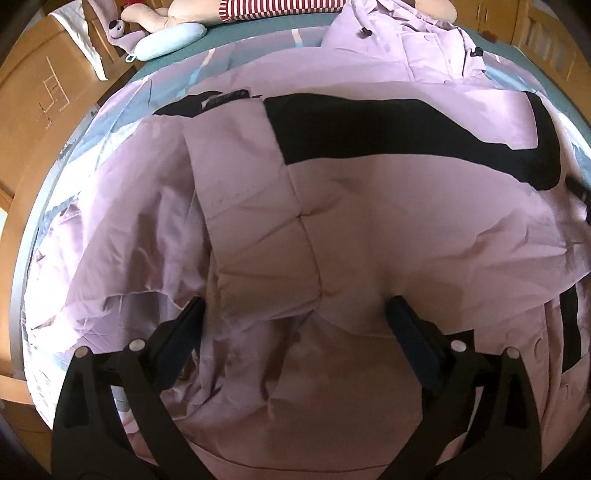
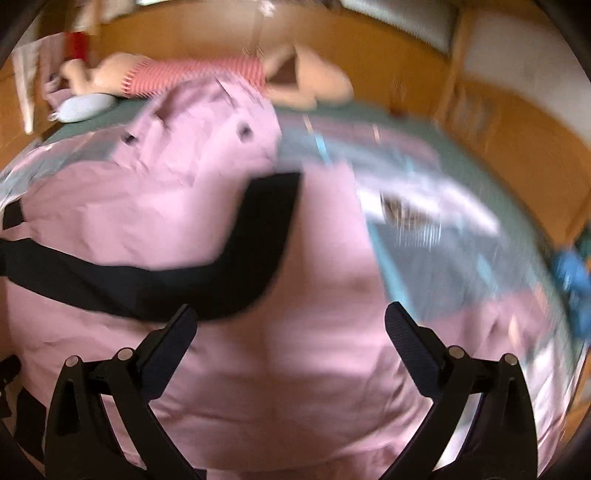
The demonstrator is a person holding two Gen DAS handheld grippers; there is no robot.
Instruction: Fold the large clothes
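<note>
Fingers of our left gripper (image 1: pixel 295 314) stand spread wide, a puffy fold of the lilac jacket (image 1: pixel 369 229) bulging between them but, as far as we can judge, not pinched. Our right gripper (image 2: pixel 291 325) is equally wide apart, hovering over the same jacket (image 2: pixel 314 369) with nothing held.

That jacket lies spread on the bed (image 1: pixel 258 40), its hood toward the striped plush doll (image 1: pixel 280 7) at the headboard side. We judge it light for its bulk, padded and springy, with a smooth shell that will slip and spring back out of a fold. A thin pinch of shell would likely slide, so we would take hold at a seam or hem, such as the stitched placket edge (image 1: pixel 306 221) near the left fingers, or by the black band (image 1: pixel 406 125) across the chest.

Much is hard to read. The right wrist view is smeared by motion, so the sleeves and the jacket's far edge beside the doll blur into the bedsheet (image 2: pixel 461 258). Its lower hem is cut off behind both grippers.
</note>
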